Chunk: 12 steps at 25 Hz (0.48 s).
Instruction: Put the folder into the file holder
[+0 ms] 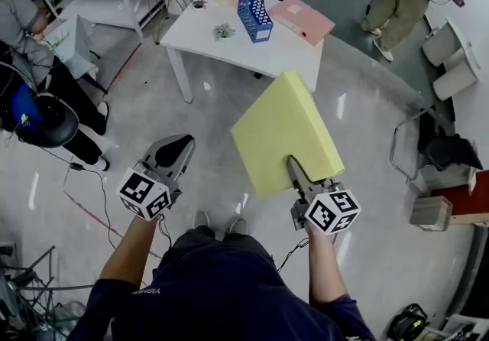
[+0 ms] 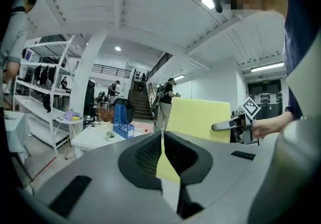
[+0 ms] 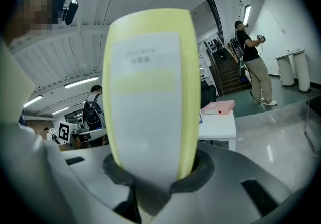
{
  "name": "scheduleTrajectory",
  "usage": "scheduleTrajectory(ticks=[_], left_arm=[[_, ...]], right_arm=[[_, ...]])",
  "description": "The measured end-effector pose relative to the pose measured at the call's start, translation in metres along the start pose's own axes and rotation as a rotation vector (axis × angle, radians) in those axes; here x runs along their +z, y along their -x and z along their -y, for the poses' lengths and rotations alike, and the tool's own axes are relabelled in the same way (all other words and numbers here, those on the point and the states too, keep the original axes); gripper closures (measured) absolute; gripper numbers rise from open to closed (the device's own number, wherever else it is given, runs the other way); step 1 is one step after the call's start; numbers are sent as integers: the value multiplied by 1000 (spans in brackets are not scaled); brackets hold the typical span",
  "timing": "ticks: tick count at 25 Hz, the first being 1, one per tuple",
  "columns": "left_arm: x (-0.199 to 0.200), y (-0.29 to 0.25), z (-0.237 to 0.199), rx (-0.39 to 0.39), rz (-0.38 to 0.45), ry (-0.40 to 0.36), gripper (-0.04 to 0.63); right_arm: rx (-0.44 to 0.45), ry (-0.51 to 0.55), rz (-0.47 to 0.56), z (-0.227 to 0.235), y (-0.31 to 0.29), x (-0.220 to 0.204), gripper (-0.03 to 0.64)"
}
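Yellow and box-thick, the folder is sticking forward out of the right gripper, whose jaws are pinching across its white-labelled spine. It is looking stiff, smooth and probably light, though gripping one edge is likely letting it lever. The left gripper is carrying nothing, jaws pressed together; the blue file holder is standing well ahead

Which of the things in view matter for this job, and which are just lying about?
For the job:
yellow folder, clamped in the right gripper; blue file holder on the white table.

Lying about:
pink folder and small plant on that table; white shelf unit nearby.
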<state>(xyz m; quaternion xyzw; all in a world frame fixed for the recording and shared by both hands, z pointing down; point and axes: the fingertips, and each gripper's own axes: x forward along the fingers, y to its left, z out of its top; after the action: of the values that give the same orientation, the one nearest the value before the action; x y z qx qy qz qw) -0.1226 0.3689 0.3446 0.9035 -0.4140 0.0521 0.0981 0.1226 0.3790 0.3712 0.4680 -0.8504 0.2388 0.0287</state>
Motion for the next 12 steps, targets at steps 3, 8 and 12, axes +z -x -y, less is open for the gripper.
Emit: scheduleTrajectory(ticks=[3,8,12], left_arm=[[2,-8,10,17,-3,-4,552],[5,-23,27,41,4,-18,552],[5,-33,42,58,14,-23,552]], right_arm=[[10,-5,-3,13,7,0,483],[23,1,-8,38,19,2,482],[38,9,-9,52,30,2,482]])
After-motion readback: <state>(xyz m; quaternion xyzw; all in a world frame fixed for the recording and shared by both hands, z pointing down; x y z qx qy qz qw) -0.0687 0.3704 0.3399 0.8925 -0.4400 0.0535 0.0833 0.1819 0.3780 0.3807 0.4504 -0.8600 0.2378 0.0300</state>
